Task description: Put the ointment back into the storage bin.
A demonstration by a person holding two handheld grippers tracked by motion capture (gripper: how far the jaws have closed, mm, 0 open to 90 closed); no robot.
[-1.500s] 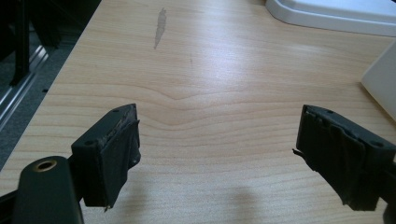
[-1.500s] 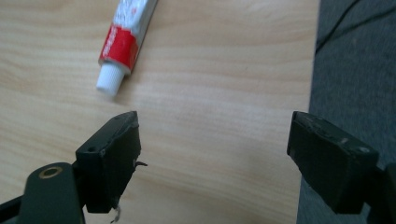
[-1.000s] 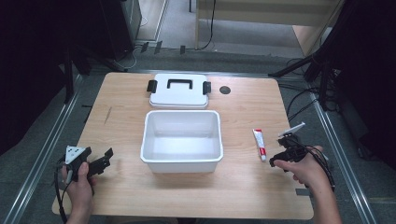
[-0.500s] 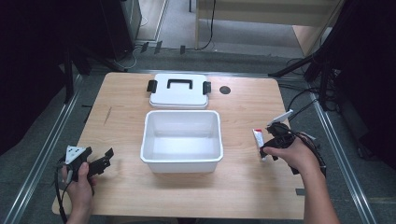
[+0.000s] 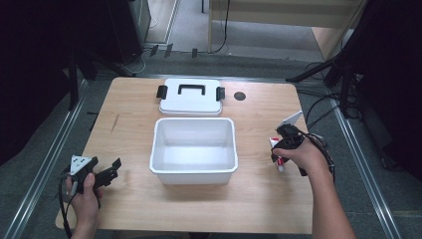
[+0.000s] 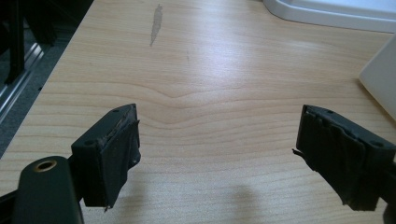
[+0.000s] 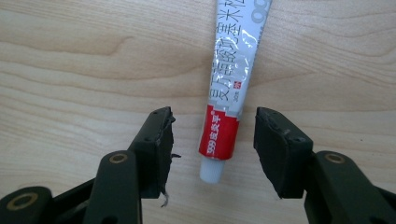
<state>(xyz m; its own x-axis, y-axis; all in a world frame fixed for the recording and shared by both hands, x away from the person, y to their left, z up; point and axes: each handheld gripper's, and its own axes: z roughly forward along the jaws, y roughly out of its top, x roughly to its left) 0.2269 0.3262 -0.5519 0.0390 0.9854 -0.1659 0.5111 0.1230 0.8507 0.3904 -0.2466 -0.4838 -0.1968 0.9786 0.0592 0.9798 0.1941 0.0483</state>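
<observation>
The white bin (image 5: 193,149) sat open and empty mid-table, its lid (image 5: 191,97) lying flat just behind it. The right gripper (image 7: 212,140) had moved in from the table's right edge; its jaws had just been closing and stood either side of the tube (image 7: 229,98), not yet touching it. The left gripper (image 6: 217,154) had kept its place, jaws wide.

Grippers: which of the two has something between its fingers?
The right gripper: a red-and-silver tube lies on the table between its fingers, which have just been closing but don't touch it. The left gripper, at the table's left, has bare wood between its fingers.
</observation>
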